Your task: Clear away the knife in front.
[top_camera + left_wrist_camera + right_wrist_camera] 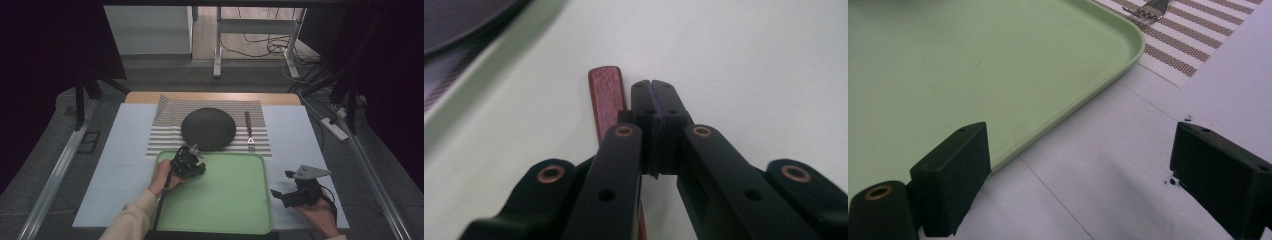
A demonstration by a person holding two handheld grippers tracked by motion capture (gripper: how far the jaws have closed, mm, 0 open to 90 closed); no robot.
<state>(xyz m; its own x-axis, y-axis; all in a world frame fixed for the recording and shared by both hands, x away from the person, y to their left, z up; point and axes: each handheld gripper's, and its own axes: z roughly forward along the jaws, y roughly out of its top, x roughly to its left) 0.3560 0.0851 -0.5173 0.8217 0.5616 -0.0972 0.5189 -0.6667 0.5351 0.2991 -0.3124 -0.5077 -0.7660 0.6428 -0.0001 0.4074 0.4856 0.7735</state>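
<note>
Since everything here rests on the bench (110, 165), I start there: it carries a green tray (235, 200) at the near edge and a striped placemat (165, 135) just behind it, the two touching or nearly so. On the placemat sits a dark round plate (208, 128) with nothing on it that I can make out.

My left hand-held gripper (189, 162) hangs over the tray's far left corner, its jaws pressed together with nothing visible between the pads. My right hand-held gripper (281, 184) lies on the bench just off the tray's right rim, its jaws spread wide and holding nothing.

A fork (248, 131) with a wooden handle lies on the placemat just right of the plate, tines toward me.

The smallest item matters most. In the left gripper view, a reddish wooden handle (606, 95) lies flat on the tray, just to the left of the closed jaws as that camera sees them. Its long axis runs nearly parallel to the jaws and it passes under the left one. I cannot tell what kind of utensil it is.

I judge the left hand far nearer to it, so any regrasp would need a small sideways shift. The fork lies closer to the right hand.
</note>
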